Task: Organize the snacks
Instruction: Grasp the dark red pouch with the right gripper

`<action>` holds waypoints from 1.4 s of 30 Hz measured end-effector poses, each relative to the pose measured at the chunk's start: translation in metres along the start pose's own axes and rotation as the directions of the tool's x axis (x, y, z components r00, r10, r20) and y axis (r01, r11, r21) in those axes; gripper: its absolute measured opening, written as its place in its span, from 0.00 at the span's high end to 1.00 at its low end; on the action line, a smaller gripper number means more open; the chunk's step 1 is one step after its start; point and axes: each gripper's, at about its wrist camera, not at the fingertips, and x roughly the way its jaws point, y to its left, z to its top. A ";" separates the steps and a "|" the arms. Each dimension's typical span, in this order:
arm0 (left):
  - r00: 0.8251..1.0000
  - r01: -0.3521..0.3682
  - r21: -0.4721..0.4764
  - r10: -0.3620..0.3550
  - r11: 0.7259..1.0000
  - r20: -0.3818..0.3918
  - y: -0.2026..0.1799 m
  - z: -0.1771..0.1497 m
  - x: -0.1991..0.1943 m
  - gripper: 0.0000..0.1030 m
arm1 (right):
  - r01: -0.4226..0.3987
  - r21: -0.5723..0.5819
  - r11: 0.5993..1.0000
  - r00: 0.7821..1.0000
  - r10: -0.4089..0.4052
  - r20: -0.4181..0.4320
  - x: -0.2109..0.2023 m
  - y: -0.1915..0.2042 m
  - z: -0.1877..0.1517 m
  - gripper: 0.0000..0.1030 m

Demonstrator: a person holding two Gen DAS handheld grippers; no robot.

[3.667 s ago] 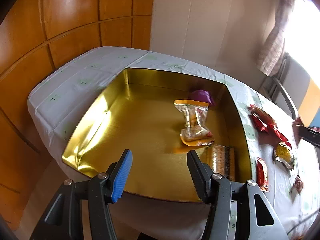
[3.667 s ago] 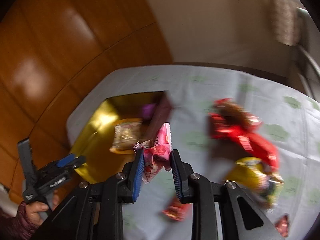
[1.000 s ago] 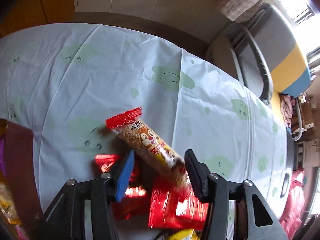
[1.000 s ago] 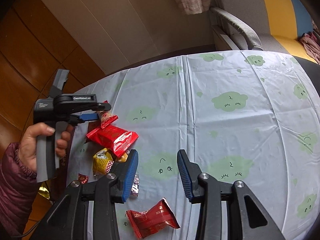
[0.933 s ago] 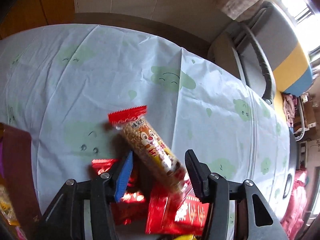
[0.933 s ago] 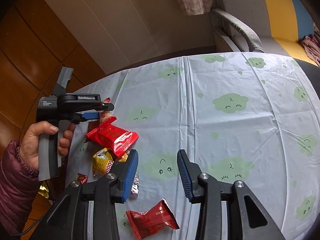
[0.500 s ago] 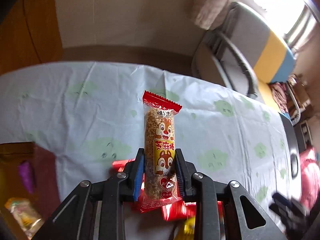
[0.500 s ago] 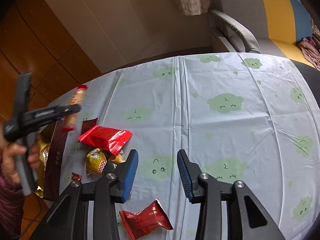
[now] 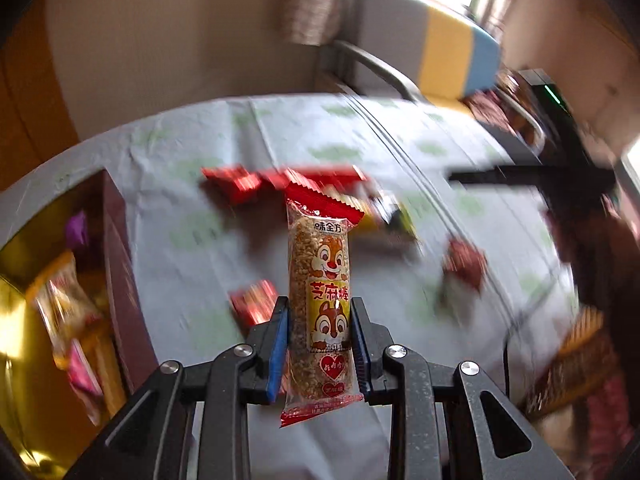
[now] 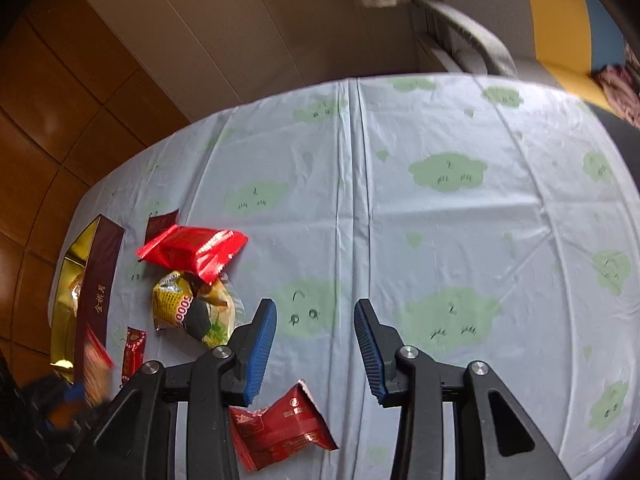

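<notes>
While the sesame bar (image 9: 320, 300) is being held upright at lower centre of the left view, pinched at its lower half by the closed-in jaws of the left gripper (image 9: 319, 344), it is best being kept square and carried low over the wall of the gold tin (image 9: 24, 248) at the left edge before being released. Nearer the bottom of the right view, the right gripper (image 10: 315, 344) is being held wide open and empty above a red packet (image 10: 280, 428), with a yellow packet (image 10: 188, 308) and a long red packet (image 10: 192, 250) lying farther off at left. Compared with a second ago, when the bar was being approached slanted on the cloth between spread jaws, it is now being carried clear of the tablecloth (image 10: 440, 240).
</notes>
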 end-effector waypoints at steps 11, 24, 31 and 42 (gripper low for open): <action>0.998 0.035 0.121 -0.028 0.992 -0.052 -0.031 -0.045 0.021 0.72 | -0.042 0.223 0.974 0.997 0.028 0.067 -0.033 0.005 -0.067 0.60; 0.997 0.064 0.088 -0.059 0.994 -0.058 -0.022 -0.058 0.026 0.72 | 0.051 0.262 0.964 0.994 -0.074 0.079 -0.001 0.025 -0.071 0.42; 0.997 0.058 0.087 -0.054 0.995 -0.047 -0.022 -0.063 0.025 0.71 | 0.253 -0.019 0.967 0.966 -0.251 0.052 0.026 0.062 -0.074 0.66; 1.000 0.024 0.123 -0.022 0.992 -0.019 -0.030 -0.067 0.019 0.72 | 0.206 -0.146 0.968 0.978 -0.197 0.072 0.028 0.062 -0.083 0.66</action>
